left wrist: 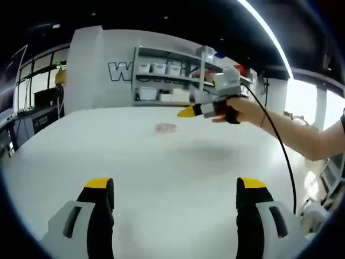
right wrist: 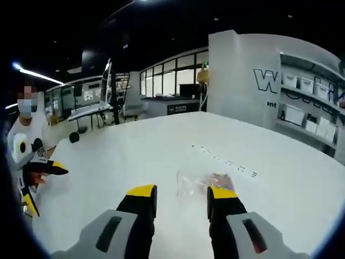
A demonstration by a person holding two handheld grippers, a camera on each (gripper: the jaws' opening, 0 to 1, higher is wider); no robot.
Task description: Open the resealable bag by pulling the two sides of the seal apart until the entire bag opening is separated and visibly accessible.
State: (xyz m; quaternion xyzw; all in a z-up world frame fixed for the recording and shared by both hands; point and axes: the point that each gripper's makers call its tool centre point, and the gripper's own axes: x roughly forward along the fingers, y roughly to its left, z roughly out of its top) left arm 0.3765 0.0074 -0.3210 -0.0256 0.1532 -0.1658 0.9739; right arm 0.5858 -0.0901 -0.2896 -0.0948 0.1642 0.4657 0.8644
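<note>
On the white tabletop (right wrist: 135, 156), well in from its edges, lies the bag (right wrist: 204, 184), a small clear pouch with something brownish and mottled inside; it rests flat, apart from both grippers. Seen in the right gripper view, the right gripper (right wrist: 182, 195) hangs just short of the bag, its two yellow-tipped black fingers (right wrist: 141, 198) spread wide with nothing between them, and the bag shows in the gap beyond the tips, nearer the right-hand finger. Whether that finger touches the bag cannot be told. Past the bag a row of small dark marks (right wrist: 226, 159) runs across the tabletop. At the near left edge of the tabletop in that view the left gripper (right wrist: 59, 170) points its yellow tip inward, with a person behind it. Seen in the left gripper view, the left gripper (left wrist: 175, 189) is held above bare tabletop (left wrist: 81, 151), its fingers (left wrist: 98, 190) wide apart and empty, and the bag (left wrist: 165, 128) is a small pinkish patch far ahead toward the far edge. The right gripper (left wrist: 188, 111) comes into this view from the right, held in a hand (left wrist: 240, 109) above the tabletop with a black cable (left wrist: 280, 145) trailing from it; its fingers read as one yellow tip here, so their spread is not clear from this side. Behind the far edge stands a shelf (left wrist: 172, 81) of white bins against a wall.
</note>
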